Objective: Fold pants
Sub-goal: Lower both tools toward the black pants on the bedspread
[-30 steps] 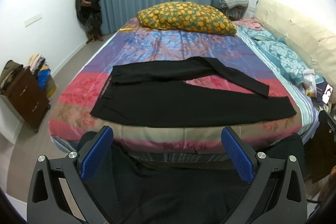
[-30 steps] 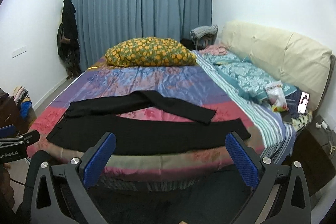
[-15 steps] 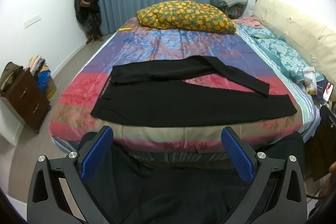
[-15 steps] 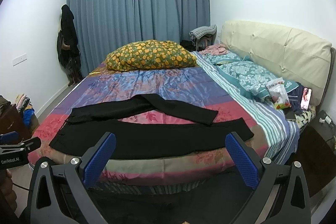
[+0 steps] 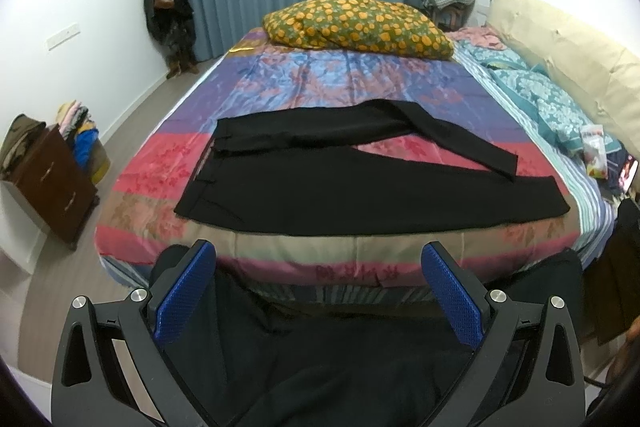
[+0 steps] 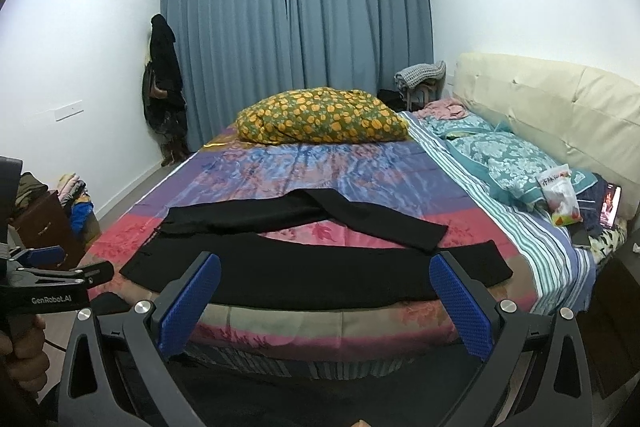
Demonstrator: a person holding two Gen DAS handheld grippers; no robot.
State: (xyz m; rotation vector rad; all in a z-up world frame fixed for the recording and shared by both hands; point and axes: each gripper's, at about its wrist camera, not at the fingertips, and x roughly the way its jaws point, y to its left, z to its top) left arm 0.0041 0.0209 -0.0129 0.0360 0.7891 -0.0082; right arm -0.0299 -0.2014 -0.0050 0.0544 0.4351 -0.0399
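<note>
Black pants lie flat across the near part of the bed, waistband to the left, legs to the right. The near leg lies straight; the far leg bends and crosses toward it. They also show in the right wrist view. My left gripper is open and empty, held before the bed's near edge, apart from the pants. My right gripper is open and empty, also before the near edge. The left gripper shows at the left of the right wrist view.
A yellow-flowered pillow lies at the far end of the bed. Teal bedding, a snack bag and a phone lie along the right side by the cream headboard. A brown cabinet stands left.
The right wrist view has tilted upward, showing more curtain and ceiling. The left wrist view is nearly unchanged. The pants have not moved.
</note>
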